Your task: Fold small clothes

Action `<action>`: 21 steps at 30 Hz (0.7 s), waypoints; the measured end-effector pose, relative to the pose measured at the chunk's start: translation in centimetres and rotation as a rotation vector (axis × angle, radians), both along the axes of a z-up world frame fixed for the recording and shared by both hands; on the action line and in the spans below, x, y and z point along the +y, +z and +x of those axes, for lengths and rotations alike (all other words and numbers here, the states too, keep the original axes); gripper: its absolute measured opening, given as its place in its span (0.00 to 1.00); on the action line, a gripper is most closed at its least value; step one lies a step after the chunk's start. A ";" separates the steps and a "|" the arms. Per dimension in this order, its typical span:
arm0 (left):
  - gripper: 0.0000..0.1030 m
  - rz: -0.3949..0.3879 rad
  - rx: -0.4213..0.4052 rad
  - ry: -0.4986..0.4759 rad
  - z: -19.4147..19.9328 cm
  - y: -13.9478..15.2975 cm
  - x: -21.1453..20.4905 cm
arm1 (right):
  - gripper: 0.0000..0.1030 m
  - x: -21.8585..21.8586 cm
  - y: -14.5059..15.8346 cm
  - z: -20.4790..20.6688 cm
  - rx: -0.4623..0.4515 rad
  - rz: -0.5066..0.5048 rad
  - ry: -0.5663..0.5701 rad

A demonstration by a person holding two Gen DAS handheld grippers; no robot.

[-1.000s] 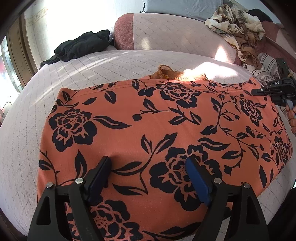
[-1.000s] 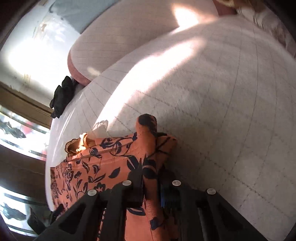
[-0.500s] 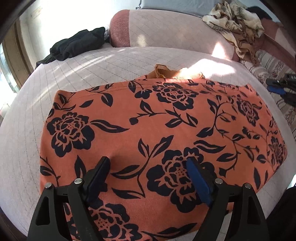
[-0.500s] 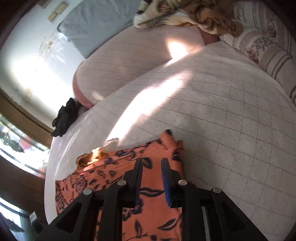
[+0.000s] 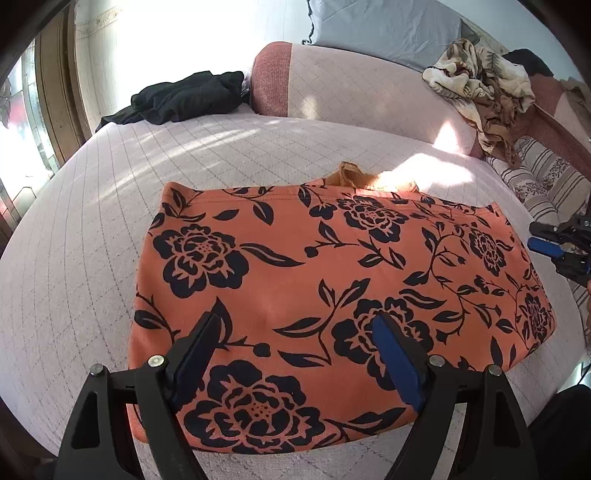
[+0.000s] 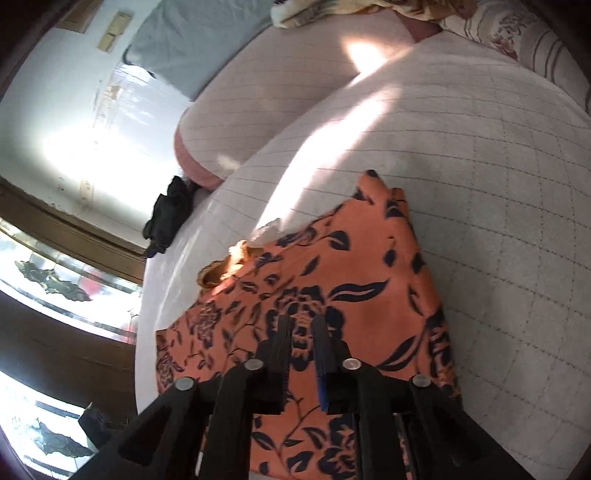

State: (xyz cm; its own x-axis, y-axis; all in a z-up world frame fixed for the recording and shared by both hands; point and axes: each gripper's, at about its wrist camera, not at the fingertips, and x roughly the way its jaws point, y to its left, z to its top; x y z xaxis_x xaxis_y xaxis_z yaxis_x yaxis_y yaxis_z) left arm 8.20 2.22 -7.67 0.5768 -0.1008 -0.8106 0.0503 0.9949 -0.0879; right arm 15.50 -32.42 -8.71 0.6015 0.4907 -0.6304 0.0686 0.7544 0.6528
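Note:
An orange garment with black flowers (image 5: 332,280) lies folded flat on the quilted bed (image 5: 74,258). A tan ribbed edge sticks out at its far side. My left gripper (image 5: 295,325) is open wide and empty, hovering over the garment's near edge. My right gripper (image 6: 303,325) is open with a narrow gap, empty, above the garment's right end (image 6: 369,280). The right gripper also shows at the far right of the left wrist view (image 5: 554,240), beside the garment's right edge.
A black garment (image 5: 184,98) lies at the bed's far left by the window. A long pink bolster (image 5: 351,85) runs along the back, with a grey pillow (image 5: 380,26) behind it. A beige patterned cloth pile (image 5: 480,81) and a striped cushion (image 5: 543,177) are at far right.
My right gripper has let go of the garment's right corner, which now lies flat, and has pulled back above it. My left gripper has lifted and drawn back a little.

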 end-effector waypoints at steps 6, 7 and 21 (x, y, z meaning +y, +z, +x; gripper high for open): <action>0.82 0.039 0.015 -0.022 -0.3 -1.2 -0.6 | 0.93 -0.8 -2.6 1.0 0.138 -0.099 -0.066; 0.82 0.028 0.010 -0.020 -0.3 -1.0 -0.5 | 0.93 -0.8 -1.4 1.0 0.091 -0.092 -0.059; 0.82 -0.024 0.011 -0.017 0.6 -1.6 0.3 | 0.63 -4.4 -3.5 10.2 0.164 0.096 -0.064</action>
State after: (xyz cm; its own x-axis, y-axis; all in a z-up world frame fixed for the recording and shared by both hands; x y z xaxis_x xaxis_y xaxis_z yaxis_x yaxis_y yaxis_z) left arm 8.77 2.48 -9.31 0.5663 -0.1299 -0.8139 0.0661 0.9915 -0.1123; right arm 25.72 -36.87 -12.16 0.5260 0.5177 -0.6748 0.2257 0.6800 0.6976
